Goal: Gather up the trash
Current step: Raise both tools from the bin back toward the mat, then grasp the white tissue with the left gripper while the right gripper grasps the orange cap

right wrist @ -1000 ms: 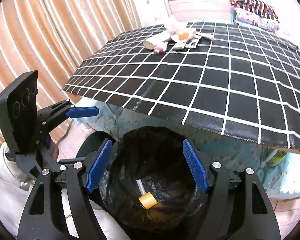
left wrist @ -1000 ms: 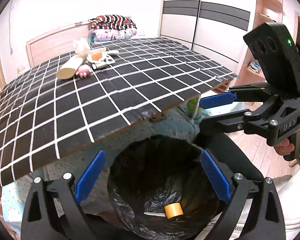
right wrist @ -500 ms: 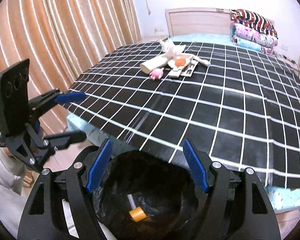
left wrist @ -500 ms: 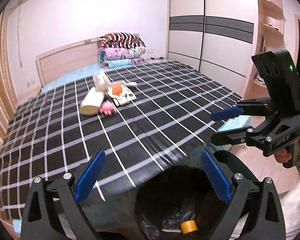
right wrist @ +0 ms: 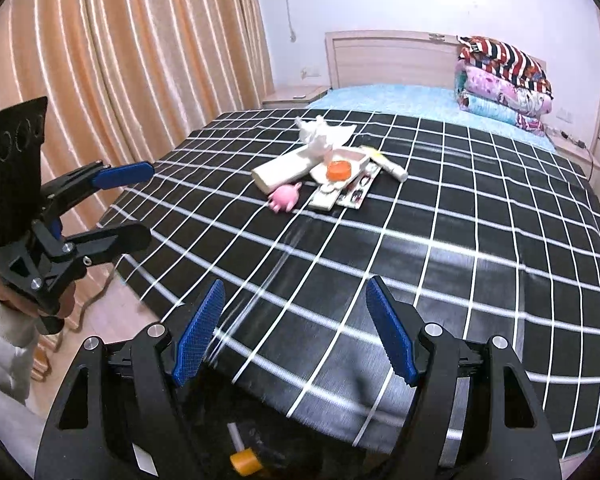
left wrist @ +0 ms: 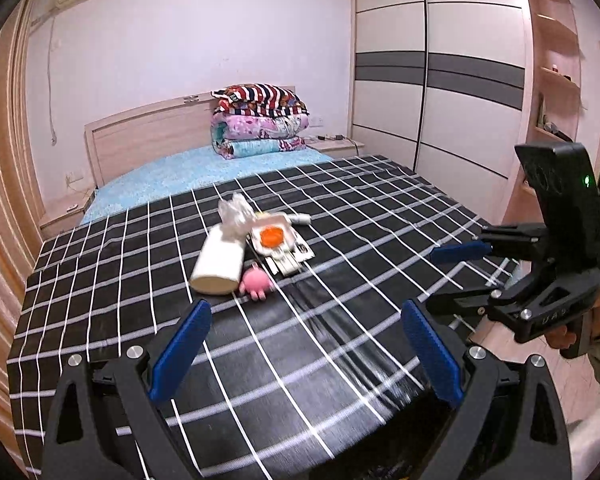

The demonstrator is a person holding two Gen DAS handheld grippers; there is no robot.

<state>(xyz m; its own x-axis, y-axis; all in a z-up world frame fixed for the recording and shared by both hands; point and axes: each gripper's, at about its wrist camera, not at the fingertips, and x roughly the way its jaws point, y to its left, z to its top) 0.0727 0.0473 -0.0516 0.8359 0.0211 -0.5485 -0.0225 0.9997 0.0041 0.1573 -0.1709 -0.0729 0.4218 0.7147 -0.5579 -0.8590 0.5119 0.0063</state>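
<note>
A heap of trash lies mid-bed on the black checked cover (left wrist: 340, 220): a white paper roll (left wrist: 219, 264), a pink toy (left wrist: 256, 280), an orange piece (left wrist: 271, 236) on a white tray, crumpled tissue (left wrist: 236, 212) and flat cards (left wrist: 290, 261). The right wrist view shows the same roll (right wrist: 284, 170), toy (right wrist: 285, 197), orange piece (right wrist: 339, 169) and tissue (right wrist: 322, 134). My left gripper (left wrist: 306, 344) (right wrist: 140, 204) is open and empty, short of the heap. Beside it my right gripper (right wrist: 294, 316) (left wrist: 452, 278) is also open and empty. Below it, the black-lined bin (right wrist: 204, 432) holds a yellow roll (right wrist: 244, 462).
Folded quilts (left wrist: 260, 120) are stacked at the headboard (left wrist: 148, 136). A sliding wardrobe (left wrist: 440, 100) lines the right side of the bed and striped curtains (right wrist: 120, 80) the left. A person's hand (left wrist: 564, 334) holds the right gripper over wooden floor.
Both grippers have risen and tipped up from above the bin. The bin has slid to the bottom edge of both views and the trash heap on the bed now sits ahead.
</note>
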